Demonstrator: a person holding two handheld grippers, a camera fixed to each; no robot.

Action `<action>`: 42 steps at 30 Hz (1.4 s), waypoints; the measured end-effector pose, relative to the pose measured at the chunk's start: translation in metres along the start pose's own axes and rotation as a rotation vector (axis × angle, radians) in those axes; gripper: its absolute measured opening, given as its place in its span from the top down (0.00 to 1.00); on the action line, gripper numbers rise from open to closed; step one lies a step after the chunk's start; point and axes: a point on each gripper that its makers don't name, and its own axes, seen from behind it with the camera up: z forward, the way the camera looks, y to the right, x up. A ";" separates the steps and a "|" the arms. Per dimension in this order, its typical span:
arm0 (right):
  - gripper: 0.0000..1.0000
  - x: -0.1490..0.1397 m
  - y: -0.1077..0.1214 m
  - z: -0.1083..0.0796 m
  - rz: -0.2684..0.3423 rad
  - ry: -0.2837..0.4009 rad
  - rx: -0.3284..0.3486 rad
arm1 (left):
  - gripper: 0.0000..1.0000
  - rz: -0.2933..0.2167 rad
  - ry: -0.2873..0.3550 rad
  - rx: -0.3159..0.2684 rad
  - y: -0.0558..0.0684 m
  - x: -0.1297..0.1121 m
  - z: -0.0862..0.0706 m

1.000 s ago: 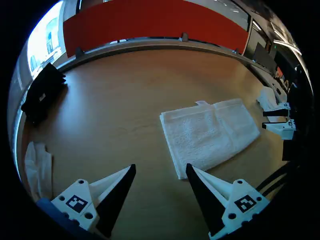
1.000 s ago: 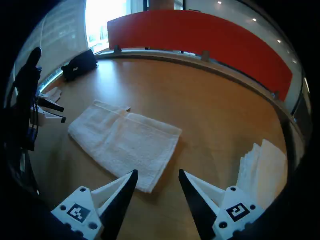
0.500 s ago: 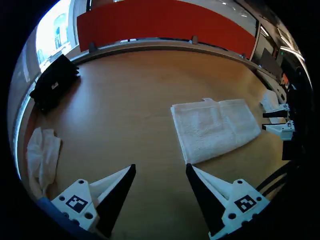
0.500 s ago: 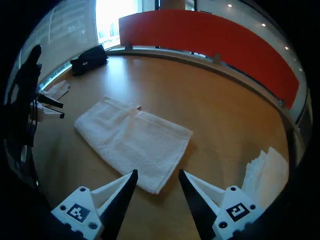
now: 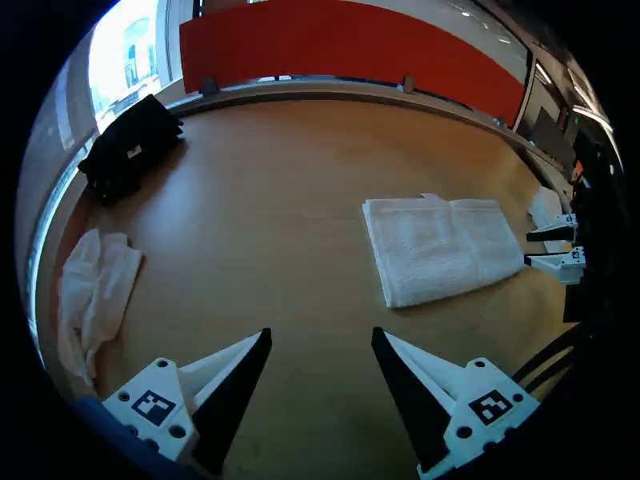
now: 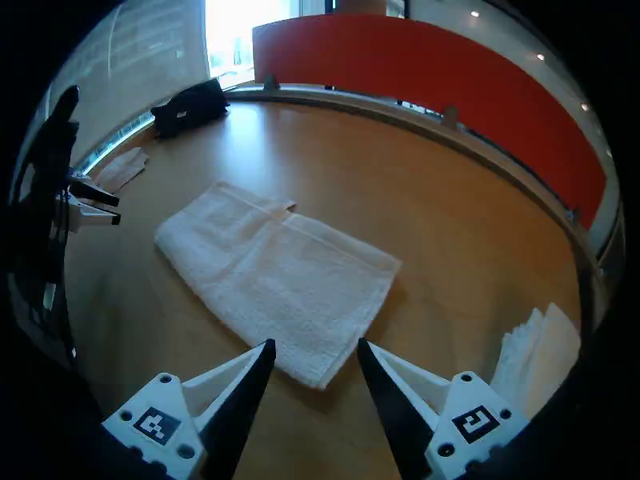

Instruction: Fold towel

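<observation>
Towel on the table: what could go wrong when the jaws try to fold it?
1. The towel looks doubled over already, so the right gripper, jaws open by its near corner, might pinch just the top layer and undo the fold.
2. The wooden table looks smooth, so the towel could slide instead of bending.
3. The left gripper is open and well off the towel, so lifting one corner alone may give a crooked fold.

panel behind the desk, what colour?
Red-orange panel, clearest in the right gripper view.
</observation>
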 end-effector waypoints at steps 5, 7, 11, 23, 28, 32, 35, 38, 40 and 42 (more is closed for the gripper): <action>0.22 -0.015 0.000 0.002 -0.011 -0.025 0.006 | 0.07 -0.024 -0.005 0.011 -0.004 -0.008 -0.007; 0.23 -0.021 -0.001 0.002 -0.016 -0.036 0.012 | 0.07 -0.036 -0.008 0.014 -0.005 -0.013 -0.009; 0.29 -0.030 -0.002 0.002 -0.027 -0.056 0.022 | 0.07 -0.057 -0.015 0.018 -0.007 -0.022 -0.014; 0.56 -0.036 0.004 0.002 -0.050 -0.082 0.034 | 0.07 -0.079 -0.017 0.030 -0.016 -0.030 -0.022; 0.74 -0.036 0.005 0.003 -0.049 -0.087 0.042 | 0.07 -0.090 -0.016 0.029 -0.017 -0.030 -0.024; 0.91 -0.035 0.006 0.003 -0.042 -0.087 0.041 | 0.07 -0.092 -0.018 0.031 -0.018 -0.032 -0.026; 0.96 -0.034 0.006 0.003 -0.044 -0.082 0.041 | 0.07 -0.091 -0.020 0.030 -0.018 -0.034 -0.026; 0.96 -0.033 0.006 0.002 -0.053 -0.079 0.039 | 0.07 -0.091 -0.022 0.031 -0.018 -0.035 -0.027; 0.96 -0.031 0.006 0.001 -0.060 -0.076 0.036 | 0.07 -0.091 -0.022 0.031 -0.018 -0.035 -0.028; 0.97 -0.028 0.006 0.000 -0.066 -0.070 0.033 | 0.07 -0.092 -0.022 0.031 -0.018 -0.036 -0.028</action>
